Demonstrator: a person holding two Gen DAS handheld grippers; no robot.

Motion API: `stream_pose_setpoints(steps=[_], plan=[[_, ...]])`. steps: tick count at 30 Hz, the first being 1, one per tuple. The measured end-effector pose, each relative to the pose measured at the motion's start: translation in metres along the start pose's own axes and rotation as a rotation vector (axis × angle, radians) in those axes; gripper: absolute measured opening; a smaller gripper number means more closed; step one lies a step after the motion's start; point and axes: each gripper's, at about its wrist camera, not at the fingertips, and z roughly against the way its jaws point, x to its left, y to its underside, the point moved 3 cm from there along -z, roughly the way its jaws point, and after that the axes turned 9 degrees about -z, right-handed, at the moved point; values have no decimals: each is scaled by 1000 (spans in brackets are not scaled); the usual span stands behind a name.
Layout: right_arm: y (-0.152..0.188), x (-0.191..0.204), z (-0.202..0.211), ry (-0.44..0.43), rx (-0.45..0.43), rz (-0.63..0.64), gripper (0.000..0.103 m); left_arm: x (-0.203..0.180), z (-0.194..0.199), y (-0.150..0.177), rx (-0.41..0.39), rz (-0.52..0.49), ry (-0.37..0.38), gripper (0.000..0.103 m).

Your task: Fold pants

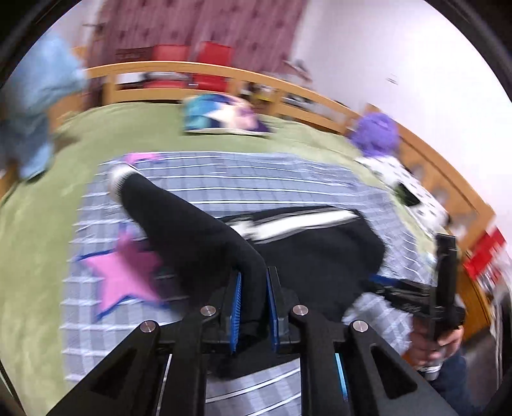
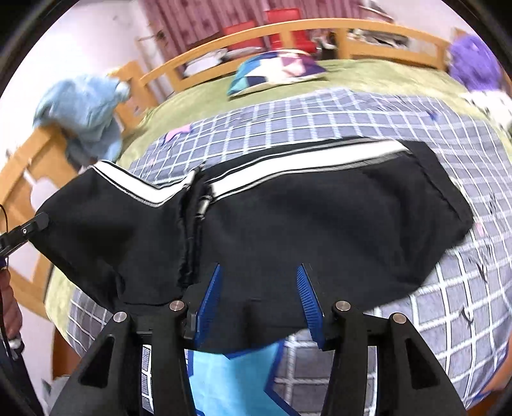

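Observation:
Black pants [image 2: 304, 224] with a white side stripe lie on a grey checked blanket [image 2: 320, 121] on the bed. My left gripper [image 1: 252, 281] is shut on a raised fold of the black pants [image 1: 198, 230], lifting it off the blanket. My right gripper [image 2: 259, 275] is open, its blue pads [image 2: 307, 297] either side of the pants' near edge, which lies between them. The right gripper also shows at the right in the left wrist view [image 1: 444, 281], and the left gripper's tip at the left edge in the right wrist view [image 2: 32, 227].
A green bedspread [image 1: 128, 128] lies under the blanket. A colourful pillow [image 1: 224, 118] sits at the far side. A purple plush [image 1: 374, 131] and a spotted cloth [image 1: 409, 188] lie at the right. A light blue garment [image 2: 83, 108] hangs on the wooden bed rail [image 2: 288, 28].

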Motion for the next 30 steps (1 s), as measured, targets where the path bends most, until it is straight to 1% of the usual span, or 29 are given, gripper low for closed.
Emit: stream_pose_setpoints(steps=[2, 3, 4, 5, 7, 10, 12, 13, 14, 15, 16, 18, 19, 21, 24, 25, 26, 27, 28, 30], plan=[[3, -11, 2, 6, 6, -34, 48, -31, -25, -3, 34, -50, 37, 14], [4, -9, 0, 18, 12, -37, 48, -41, -35, -2, 50, -60, 50, 14], [7, -14, 0, 50, 28, -34, 48, -52, -53, 2, 85, -56, 75, 14], [7, -14, -2, 63, 32, -30, 48, -57, -64, 6, 110, -45, 91, 14], [11, -17, -1, 70, 33, -23, 48, -63, -86, 17, 168, -32, 108, 15], [14, -18, 1, 57, 36, -22, 48, -65, -97, 31, 232, -11, 126, 19], [13, -15, 1, 34, 37, -15, 48, -60, -91, 37, 236, 31, 173, 23], [12, -11, 0, 17, 36, -7, 48, -56, -85, 40, 227, 49, 191, 27], [10, -6, -2, -3, 33, 2, 48, -50, -76, 41, 210, 68, 198, 37], [9, 0, -3, -17, 30, 9, 48, -43, -67, 42, 186, 83, 186, 44], [5, 7, -6, -37, 28, 13, 48, -37, -60, 42, 163, 93, 167, 53], [-3, 22, -15, -111, 29, 8, 48, -21, -50, 45, 139, 110, 141, 54], [-5, 27, -18, -135, 32, 4, 49, -12, -47, 48, 137, 124, 130, 54], [-13, 42, -33, -218, 47, -10, 49, 8, -44, 55, 137, 169, 102, 54], [-21, 60, -65, -266, 100, -49, 51, 41, -42, 68, 151, 250, 60, 54], [-20, 64, -72, -269, 113, -57, 49, 51, -43, 71, 155, 277, 54, 54], [-21, 69, -87, -257, 137, -65, 35, 57, -43, 74, 155, 296, 49, 54], [-19, 73, -96, -245, 156, -63, 19, 62, -43, 77, 155, 312, 43, 54], [-18, 80, -105, -238, 185, -47, 11, 68, -43, 80, 158, 327, 35, 54], [-21, 91, -100, -220, 153, 11, 10, 73, -44, 82, 160, 336, 26, 54]])
